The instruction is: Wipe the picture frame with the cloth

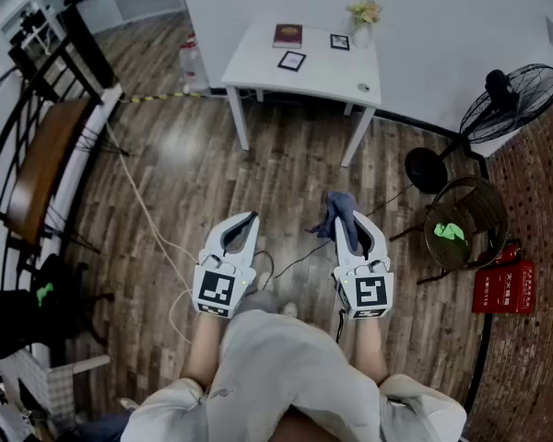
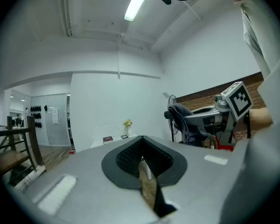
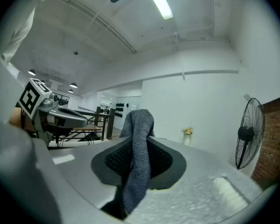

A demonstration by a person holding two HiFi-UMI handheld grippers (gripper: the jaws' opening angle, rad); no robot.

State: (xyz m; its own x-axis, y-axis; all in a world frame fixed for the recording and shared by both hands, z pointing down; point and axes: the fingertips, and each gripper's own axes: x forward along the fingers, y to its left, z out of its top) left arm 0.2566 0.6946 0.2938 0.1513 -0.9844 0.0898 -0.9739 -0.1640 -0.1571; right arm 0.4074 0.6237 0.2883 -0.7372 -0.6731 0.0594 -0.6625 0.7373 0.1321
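Note:
Far ahead stands a white table (image 1: 258, 67) with a dark picture frame (image 1: 292, 60) lying on it, a second small frame (image 1: 339, 41) behind, a book (image 1: 288, 35) and a vase of flowers (image 1: 363, 21). Both grippers are held low over the wooden floor, well short of the table. My right gripper (image 1: 348, 212) (image 3: 139, 141) is shut on a blue-grey cloth (image 1: 337, 212) (image 3: 137, 162), which sticks up past the tips and hangs down between the jaws. My left gripper (image 1: 250, 217) (image 2: 141, 141) is shut with nothing in it. The left gripper view shows the table's frame (image 2: 124, 136) small in the distance.
A black standing fan (image 1: 511, 104) and a wicker basket (image 1: 484, 205) with something green inside are at the right, next to a red box (image 1: 504, 288). A black rack with a wooden shelf (image 1: 37, 168) lines the left side. A white cable (image 1: 147, 210) runs across the floor.

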